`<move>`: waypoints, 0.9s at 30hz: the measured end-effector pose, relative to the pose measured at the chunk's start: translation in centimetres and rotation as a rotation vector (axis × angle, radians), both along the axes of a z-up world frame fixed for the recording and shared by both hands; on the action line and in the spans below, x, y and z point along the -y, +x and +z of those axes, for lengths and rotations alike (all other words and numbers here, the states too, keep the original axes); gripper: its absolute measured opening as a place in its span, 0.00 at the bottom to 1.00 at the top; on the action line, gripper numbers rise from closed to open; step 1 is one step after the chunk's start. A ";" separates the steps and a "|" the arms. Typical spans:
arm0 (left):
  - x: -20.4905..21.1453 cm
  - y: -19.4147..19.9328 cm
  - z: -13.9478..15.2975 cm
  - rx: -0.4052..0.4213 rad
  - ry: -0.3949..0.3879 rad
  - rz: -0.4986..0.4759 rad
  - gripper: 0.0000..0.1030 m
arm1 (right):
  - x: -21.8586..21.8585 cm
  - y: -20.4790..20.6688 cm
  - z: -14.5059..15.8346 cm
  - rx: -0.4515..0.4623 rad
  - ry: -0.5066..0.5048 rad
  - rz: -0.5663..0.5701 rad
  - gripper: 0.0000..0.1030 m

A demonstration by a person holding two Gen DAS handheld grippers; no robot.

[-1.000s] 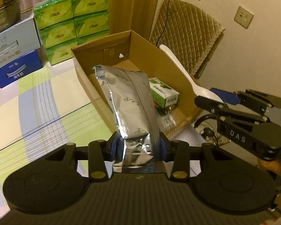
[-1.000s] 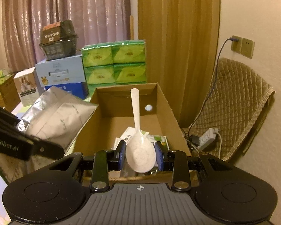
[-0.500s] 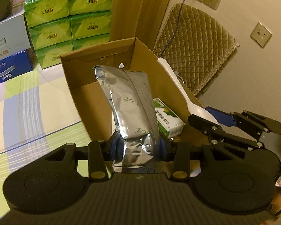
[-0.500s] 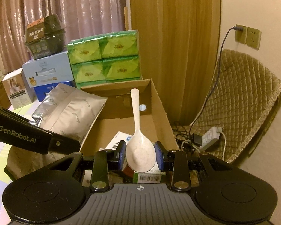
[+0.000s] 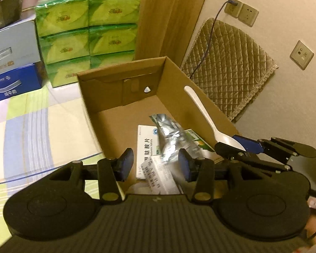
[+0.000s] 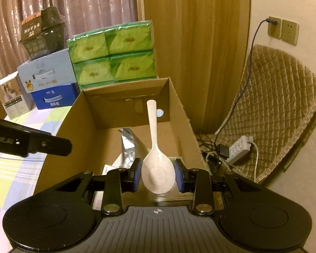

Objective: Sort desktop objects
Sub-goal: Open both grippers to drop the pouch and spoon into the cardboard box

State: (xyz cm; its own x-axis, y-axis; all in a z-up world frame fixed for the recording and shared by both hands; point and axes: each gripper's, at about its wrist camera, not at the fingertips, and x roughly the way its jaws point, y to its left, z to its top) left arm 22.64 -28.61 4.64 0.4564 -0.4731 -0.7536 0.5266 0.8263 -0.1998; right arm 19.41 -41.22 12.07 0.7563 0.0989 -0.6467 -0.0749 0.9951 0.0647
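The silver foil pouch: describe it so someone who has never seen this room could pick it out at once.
Find the open cardboard box in front of the stacked green tissue packs. Inside it, among flat printed cartons, lies the silver foil pouch, just beyond the open left gripper. It is the only shiny, crinkled metallic thing there; the cartons are white or green card.

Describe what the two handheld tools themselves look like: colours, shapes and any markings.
Both match. The left tool and right tool have black linkage bars with brass-coloured pivot pins, blue pads on the fingertips, two round black discs either side, and a ribbed grey body with a small crosshair mark. No cables or sleeves show.
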 end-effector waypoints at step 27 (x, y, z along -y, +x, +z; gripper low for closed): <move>-4.8 -6.6 0.3 0.040 -0.011 0.017 0.90 | -0.3 -6.0 2.5 0.025 0.030 -0.002 0.88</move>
